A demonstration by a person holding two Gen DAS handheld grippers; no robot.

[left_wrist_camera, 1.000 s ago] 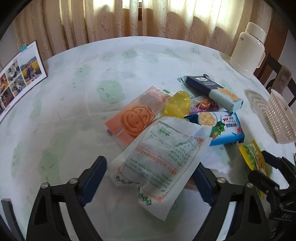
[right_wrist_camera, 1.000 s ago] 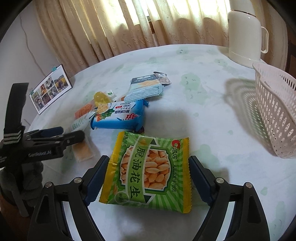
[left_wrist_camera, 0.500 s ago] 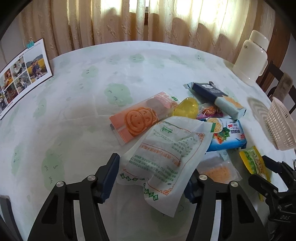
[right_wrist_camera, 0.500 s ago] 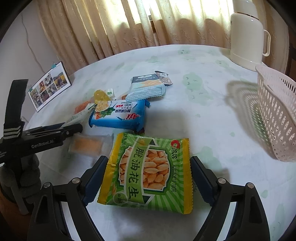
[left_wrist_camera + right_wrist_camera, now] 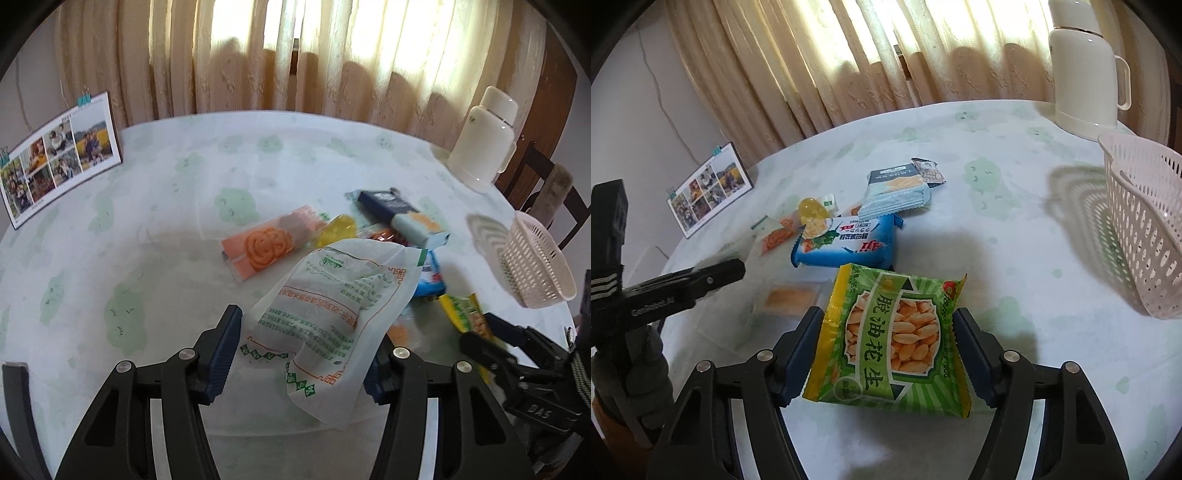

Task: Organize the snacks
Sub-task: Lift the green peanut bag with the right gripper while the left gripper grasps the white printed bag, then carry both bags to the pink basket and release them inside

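On the far left of the round table [image 5: 155,229], a photo calendar [image 5: 55,162] stands propped at the edge. Near the middle lies an orange snack pack with a smiley print [image 5: 266,245], with a yellow jelly cup [image 5: 338,229] touching its right end. The left gripper [image 5: 301,356] holds a white paper-like bag with green and orange print [image 5: 332,314]; the bag looks lifted and sags between the pads, and the jaws are closing on it. Behind the bag sit a dark blue and pale biscuit pack [image 5: 895,188] and a blue cracker pack [image 5: 846,242], touching one another. Just right of these, the right gripper [image 5: 886,347] closes its jaws on a green and yellow peanut packet [image 5: 894,339], whose sides bow inward where both pads press. Well apart on the right edge stands a pale pink perforated basket [image 5: 1141,236], and beyond it a cream thermos jug [image 5: 1084,70] before the beige curtains [image 5: 849,55].
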